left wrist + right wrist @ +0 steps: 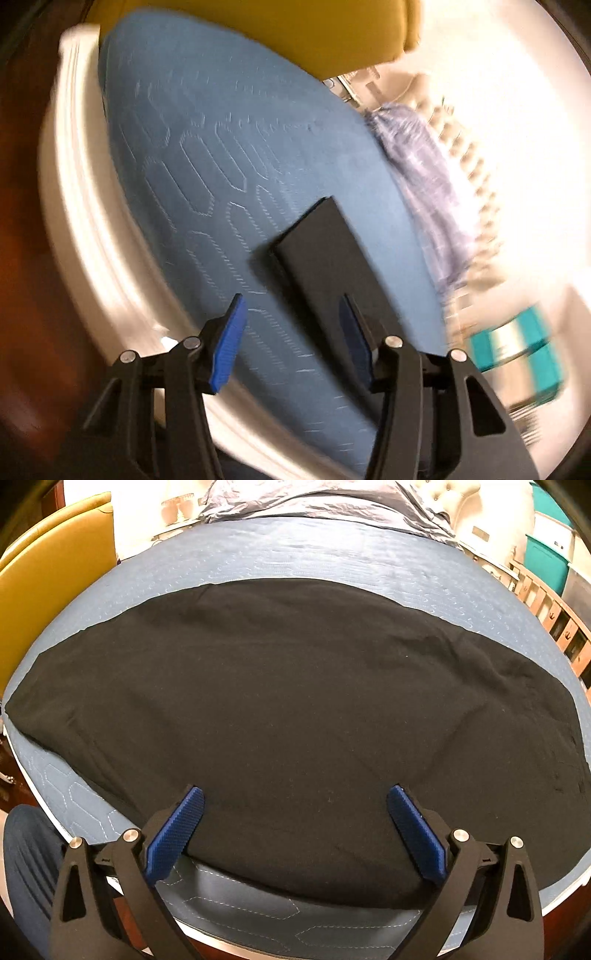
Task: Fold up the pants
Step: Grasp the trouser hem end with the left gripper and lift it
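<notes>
The black pants (295, 701) lie spread flat across a blue quilted mat (258, 561) on the table. My right gripper (295, 794) hovers over their near edge, open, with its blue pads wide apart and the cloth below them. The left wrist view is blurred and tilted. There, a narrow black end of the pants (314, 251) lies on the mat (221, 147) and runs down beside the right-hand finger. My left gripper (291, 339) is open, and its pads press on nothing.
A yellow chair (55, 572) stands at the table's far left. A pale blue-grey cloth (314, 498) lies beyond the mat. Teal bins (546, 561) and a wooden rack (554, 627) are at the right. A person's knee (26, 849) shows at lower left. The table has a white rim (85, 221).
</notes>
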